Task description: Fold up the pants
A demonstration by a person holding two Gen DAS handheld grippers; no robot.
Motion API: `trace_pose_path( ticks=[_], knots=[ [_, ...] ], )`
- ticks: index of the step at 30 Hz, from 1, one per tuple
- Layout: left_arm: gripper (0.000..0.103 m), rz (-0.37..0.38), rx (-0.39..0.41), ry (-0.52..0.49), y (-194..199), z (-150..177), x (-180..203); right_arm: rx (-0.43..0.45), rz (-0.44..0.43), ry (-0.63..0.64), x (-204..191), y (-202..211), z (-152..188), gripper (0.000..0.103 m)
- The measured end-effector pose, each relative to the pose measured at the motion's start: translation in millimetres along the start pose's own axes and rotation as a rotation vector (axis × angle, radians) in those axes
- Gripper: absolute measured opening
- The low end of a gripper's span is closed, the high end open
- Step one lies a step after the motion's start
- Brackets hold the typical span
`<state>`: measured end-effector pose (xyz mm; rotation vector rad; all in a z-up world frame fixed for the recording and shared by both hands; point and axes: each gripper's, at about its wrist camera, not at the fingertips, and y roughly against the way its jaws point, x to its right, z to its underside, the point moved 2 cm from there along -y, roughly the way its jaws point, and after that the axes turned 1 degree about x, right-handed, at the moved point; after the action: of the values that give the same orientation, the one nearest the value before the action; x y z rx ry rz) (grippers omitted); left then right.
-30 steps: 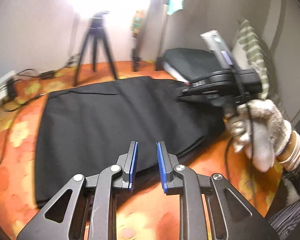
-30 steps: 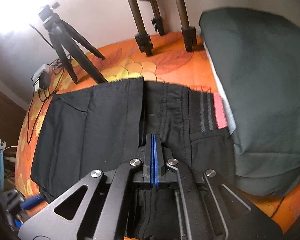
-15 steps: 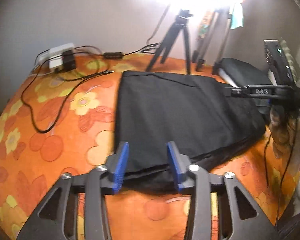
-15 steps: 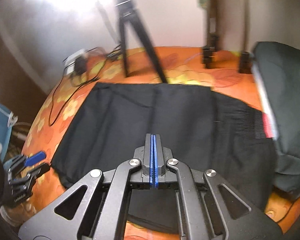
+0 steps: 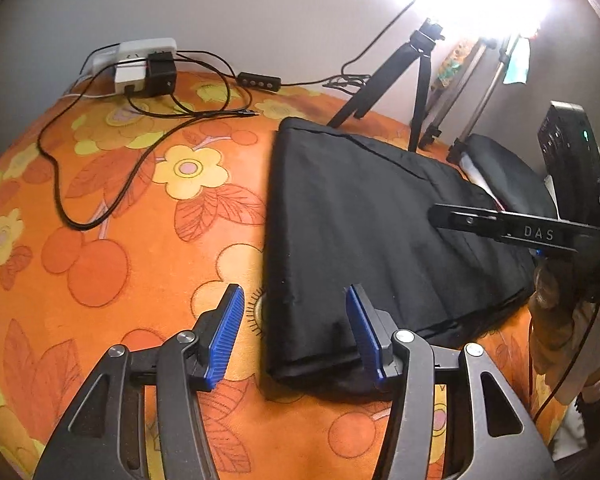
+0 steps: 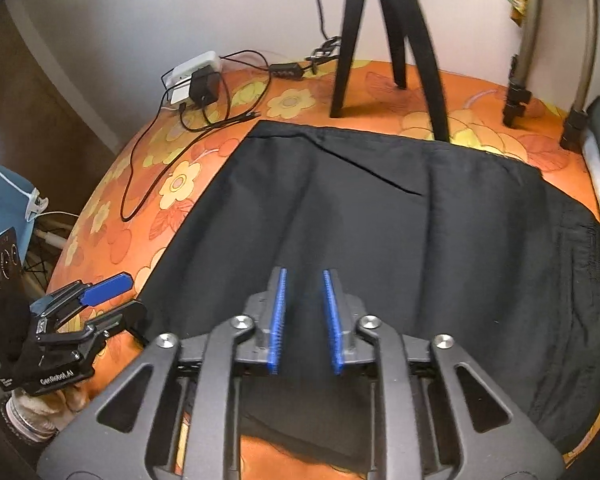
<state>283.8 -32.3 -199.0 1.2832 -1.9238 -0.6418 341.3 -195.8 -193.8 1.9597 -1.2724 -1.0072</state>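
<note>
Left wrist view: the left gripper (image 5: 294,334) hangs over the near left corner of the folded black pants (image 5: 364,232), its jaws wide and opening. The corner of the cloth lies below the gap between the blue pads, which do not press on it. The pants lie flat on the orange flowered bed cover (image 5: 132,240), towards its far right part, their left edge running straight away from the camera. At the far left edge of the cover sits a white power strip (image 5: 140,54) with a black charger (image 5: 161,74) plugged in and black cables (image 5: 100,176) looping over the cover. A black tripod (image 5: 400,80) stands at the far edge behind the pants. On the right, the right gripper (image 5: 500,226) reaches in over the right end of the pants, held by a gloved hand (image 5: 556,312).

Right wrist view: the right gripper (image 6: 305,316) hovers over the near middle of the pants (image 6: 380,216), its jaws narrow and opening, with nothing pinched between the pads. The waistband (image 6: 596,248) lies at the right end. The left gripper (image 6: 112,300) shows at the left, at the near left corner of the pants. The tripod (image 6: 384,36) stands beyond the far edge of the pants, and the power strip (image 6: 196,66) is near the far left edge.
</note>
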Motion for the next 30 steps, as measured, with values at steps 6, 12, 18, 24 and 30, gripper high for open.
trace_pose_path(
  ticks=[6, 12, 18, 24, 30],
  knots=[
    [0.052, -0.003, -0.010, -0.038, -9, 5, 5, -0.028, -0.026, 0.001, -20, -15, -7, 0.023],
    [0.052, 0.011, -0.007, -0.049, -13, 6, 7, -0.032, -0.012, 0.042, -47, -26, -23, 0.040],
    [0.052, 0.031, 0.001, -0.042, -12, 6, 5, -0.052, -0.014, 0.053, -65, -35, -37, 0.041],
    [0.047, 0.057, 0.001, -0.039, -9, 5, 4, -0.097, 0.027, 0.006, -61, -56, -48, 0.041],
    [0.035, 0.082, 0.001, -0.018, -9, 4, 2, -0.162, 0.026, -0.035, -54, -82, -51, 0.041]
  ],
)
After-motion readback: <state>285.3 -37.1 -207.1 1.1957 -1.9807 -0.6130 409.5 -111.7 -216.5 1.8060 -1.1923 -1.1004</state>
